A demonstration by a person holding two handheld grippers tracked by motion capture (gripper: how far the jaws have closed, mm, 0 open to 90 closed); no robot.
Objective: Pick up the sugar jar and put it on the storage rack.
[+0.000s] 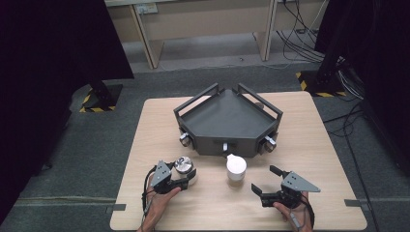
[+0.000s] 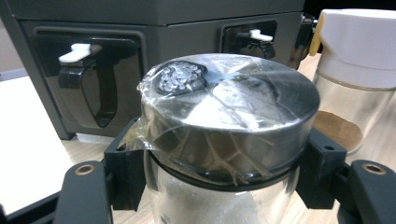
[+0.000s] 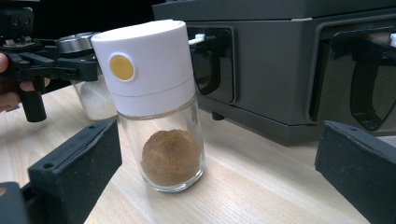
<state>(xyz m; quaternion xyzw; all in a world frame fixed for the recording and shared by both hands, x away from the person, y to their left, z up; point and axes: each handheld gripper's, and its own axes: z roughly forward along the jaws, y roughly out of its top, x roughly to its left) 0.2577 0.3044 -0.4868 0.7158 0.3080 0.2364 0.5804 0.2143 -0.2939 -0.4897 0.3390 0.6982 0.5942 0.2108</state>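
Observation:
A glass jar with a shiny metal lid (image 1: 183, 165) stands on the table at the front left, and my left gripper (image 1: 187, 176) is shut on it just below the lid. In the left gripper view the lid (image 2: 229, 112) is wrapped in clear film and the black pads (image 2: 125, 173) press on both sides of the glass. A white-capped glass jar of brown powder (image 1: 236, 169) stands upright at the front centre. My right gripper (image 1: 264, 178) stands open to its right, not touching it. In the right gripper view that jar (image 3: 156, 102) stands ahead of the wide-open jaws.
A dark grey angled rack (image 1: 227, 118) with side rails and latches on its front faces sits mid-table, just behind both jars. The light wooden table top (image 1: 309, 145) has room on its right side. Desks, cables and stands lie on the floor beyond.

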